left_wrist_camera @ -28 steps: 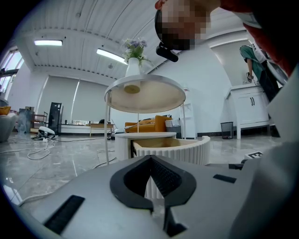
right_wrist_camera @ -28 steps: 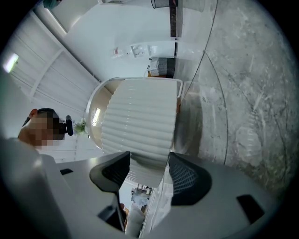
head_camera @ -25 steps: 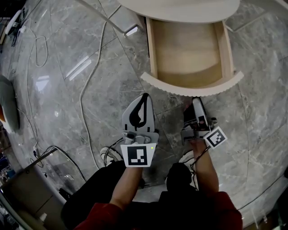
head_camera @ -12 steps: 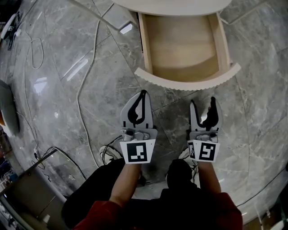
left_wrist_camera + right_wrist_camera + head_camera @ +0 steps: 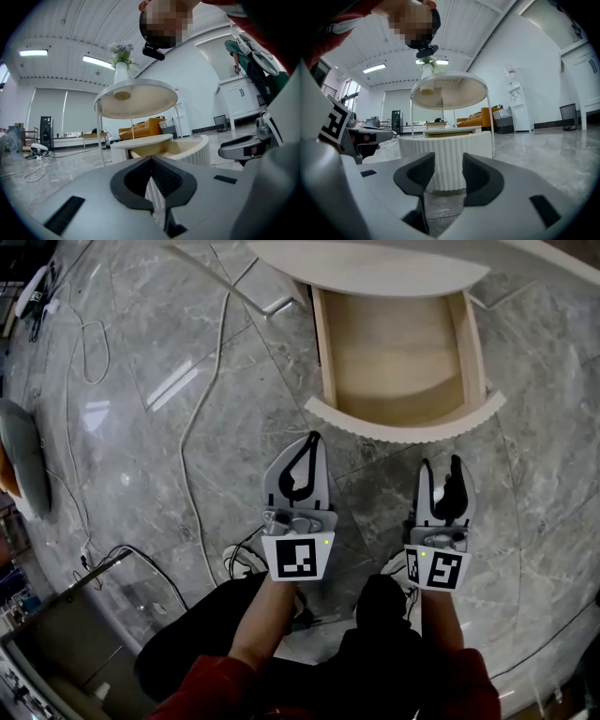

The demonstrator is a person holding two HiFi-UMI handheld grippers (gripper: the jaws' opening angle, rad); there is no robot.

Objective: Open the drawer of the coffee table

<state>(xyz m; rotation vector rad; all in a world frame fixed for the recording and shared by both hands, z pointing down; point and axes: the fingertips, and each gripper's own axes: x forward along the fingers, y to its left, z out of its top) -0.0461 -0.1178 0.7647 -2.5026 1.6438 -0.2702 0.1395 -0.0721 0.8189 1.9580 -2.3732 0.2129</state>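
1. While the drawer (image 5: 398, 371) is standing pulled well out from under the coffee table (image 5: 375, 268), its bare wooden inside is lying open to the head view. I am judging the opening done, or very nearly so.
2. The drawer's curved, ribbed front panel (image 5: 403, 423) is facing the person. Both grippers are hovering just short of it above the marble floor (image 5: 141, 381), touching nothing.
3. The left gripper (image 5: 309, 439) is holding its jaws pressed together at the tips, with nothing pinched between them.
4. The right gripper (image 5: 441, 465) is showing its jaws spread. They have just been closing part-way, and nothing is sitting between them; the ribbed panel is only showing beyond the gap.
5. The drawer is looking stiff and light, thin pale wood with nothing inside, so I am expecting it to slide with little effort and without flexing.
6. No knob or handle is showing. The top edge of the front panel is looking like the place to take hold, with one jaw inside the drawer and one on the ribs, which should be giving the pads some bite.
7. I am favouring a hold near the middle of the curve — pulling at one end may be skewing the drawer on its runners.
8. Whether anything is stopping the drawer at full travel I cannot tell, so any further pull is calling for a slow, straight draw.
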